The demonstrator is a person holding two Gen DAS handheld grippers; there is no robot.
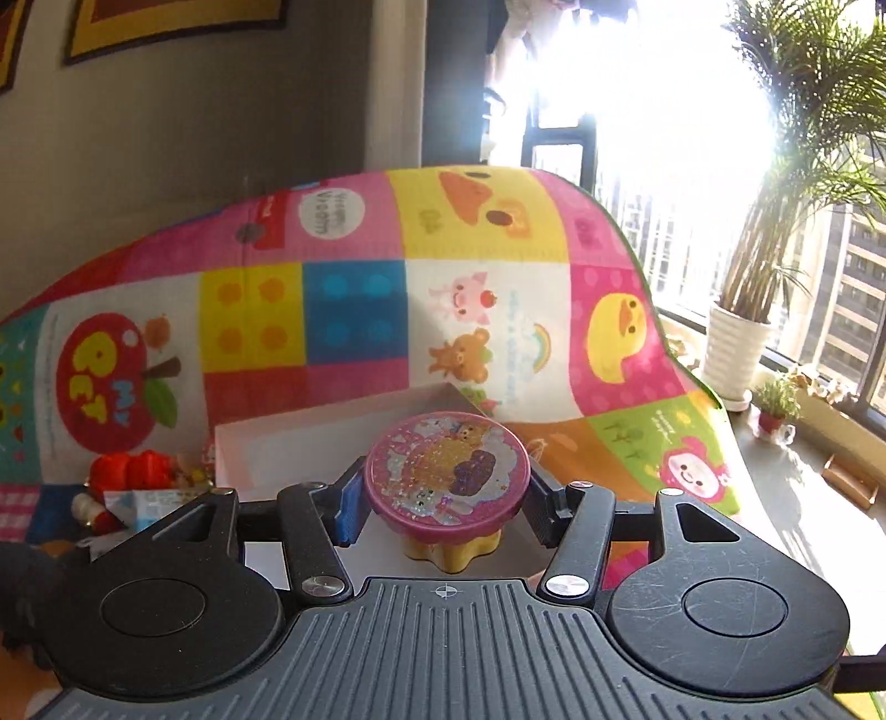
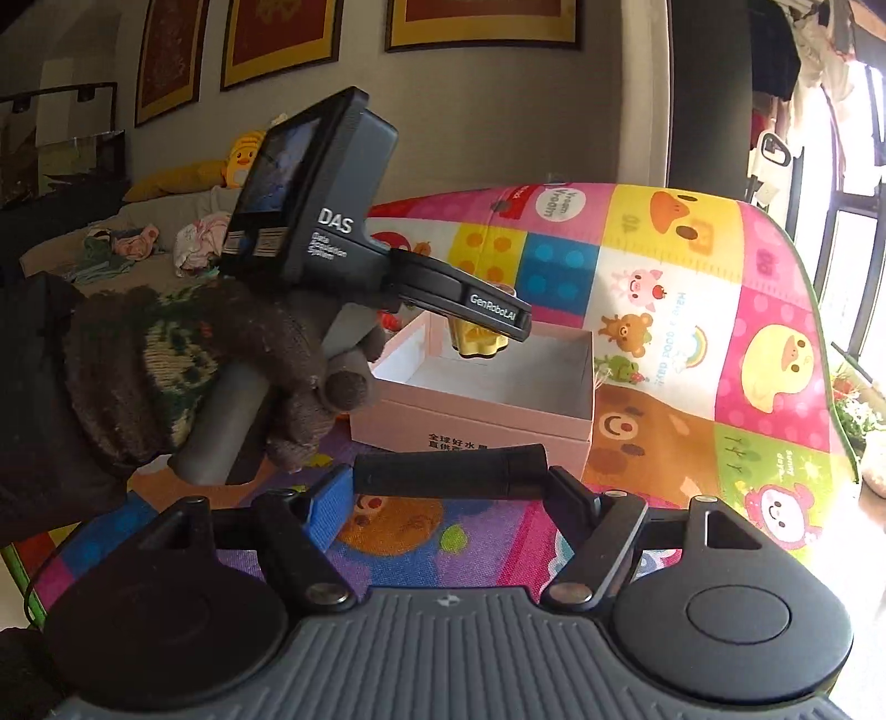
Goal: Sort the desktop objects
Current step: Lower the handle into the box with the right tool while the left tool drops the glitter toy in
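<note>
The left gripper (image 1: 446, 498) is clenched on a small toy jar (image 1: 447, 483), its blue pad and black pad pressing the round pink glitter lid from either side, with the yellow star-shaped base hanging below the lid. In the right wrist view the right gripper (image 2: 451, 487) clamps a black cylinder (image 2: 451, 468) lying crosswise between its pads, end to end. Just beyond it a gloved hand (image 2: 183, 365) grips the handle of the left tool, which holds the jar's yellow base (image 2: 479, 338) above the open pink box (image 2: 487, 399), apart from its floor. The box stands on a play mat (image 2: 692, 310) printed with animals and coloured squares, the mat's far part curving upward behind it. Left of the box in the left wrist view lies a heap of small red and white toys (image 1: 130, 487). Farther off, a potted palm (image 1: 775, 277) stands by the bright window, and framed pictures (image 2: 288, 33) hang on the grey wall.
</note>
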